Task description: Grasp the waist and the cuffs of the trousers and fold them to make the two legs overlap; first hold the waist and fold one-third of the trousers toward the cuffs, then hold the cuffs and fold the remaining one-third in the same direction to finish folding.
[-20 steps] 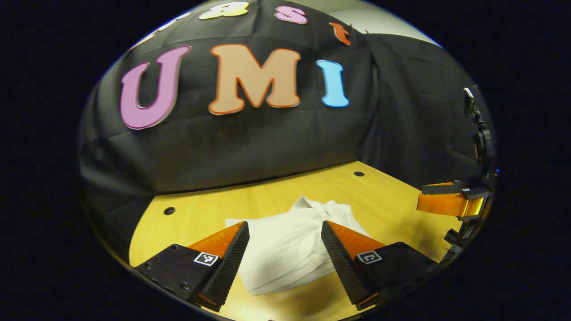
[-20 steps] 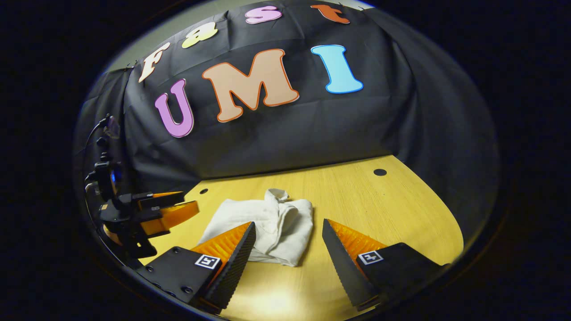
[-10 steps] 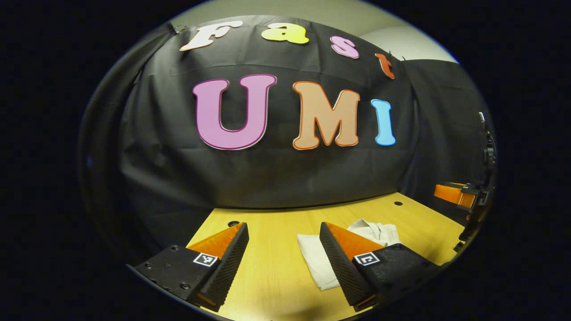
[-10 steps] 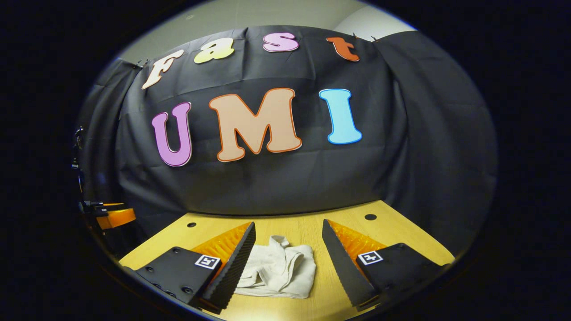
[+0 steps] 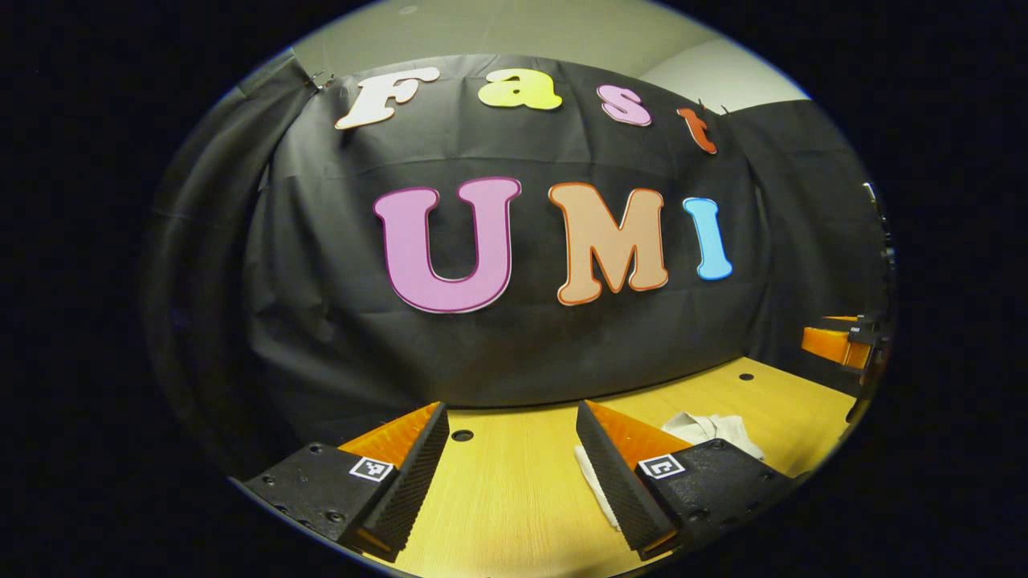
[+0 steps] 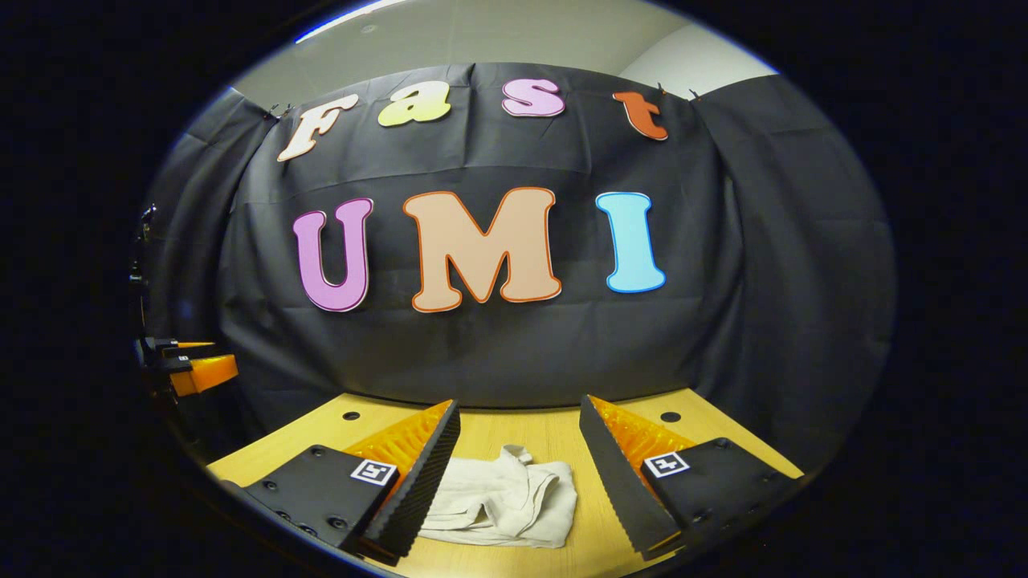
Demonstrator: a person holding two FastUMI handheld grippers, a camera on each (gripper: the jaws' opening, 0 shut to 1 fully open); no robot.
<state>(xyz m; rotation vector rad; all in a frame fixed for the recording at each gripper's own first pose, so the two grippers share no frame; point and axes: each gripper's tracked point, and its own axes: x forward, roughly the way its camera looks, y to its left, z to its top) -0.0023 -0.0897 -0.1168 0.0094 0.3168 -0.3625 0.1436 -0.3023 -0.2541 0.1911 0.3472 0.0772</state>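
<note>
In the left gripper view, the left claw (image 5: pixel 511 474) has its two fingers spread wide apart, with nothing between them and nothing touched; only bare yellow wooden table (image 5: pixel 498 514) shows in the gap. The folded off-white cloth trousers (image 5: pixel 711 427) lie on the table ahead and to the right of this claw, mostly hidden behind its right finger (image 5: pixel 622 474): a thin strip of cloth shows just inside that finger and a bunched part rises beyond it, so the outline of the bundle cannot be made out. A small dark round hole (image 5: pixel 462 435) in the table sits just ahead of the claw's left finger. At the far right edge the right claw (image 5: pixel 839 343) is cut off by the rim of the view, held above the table; its opening cannot be judged from here.

In the right gripper view, the right claw (image 6: pixel 514 482) is likewise wide open and empty, hovering over the table (image 6: pixel 594 538). The trousers (image 6: pixel 506 502) lie as a compact rumpled bundle on the table between and just ahead of the two fingers, nearer the left finger (image 6: pixel 418 482), which covers the bundle's left end; neither finger presses on the cloth. At the far left edge, the left claw (image 6: pixel 193 365) is partly cut off and dim.
</note>
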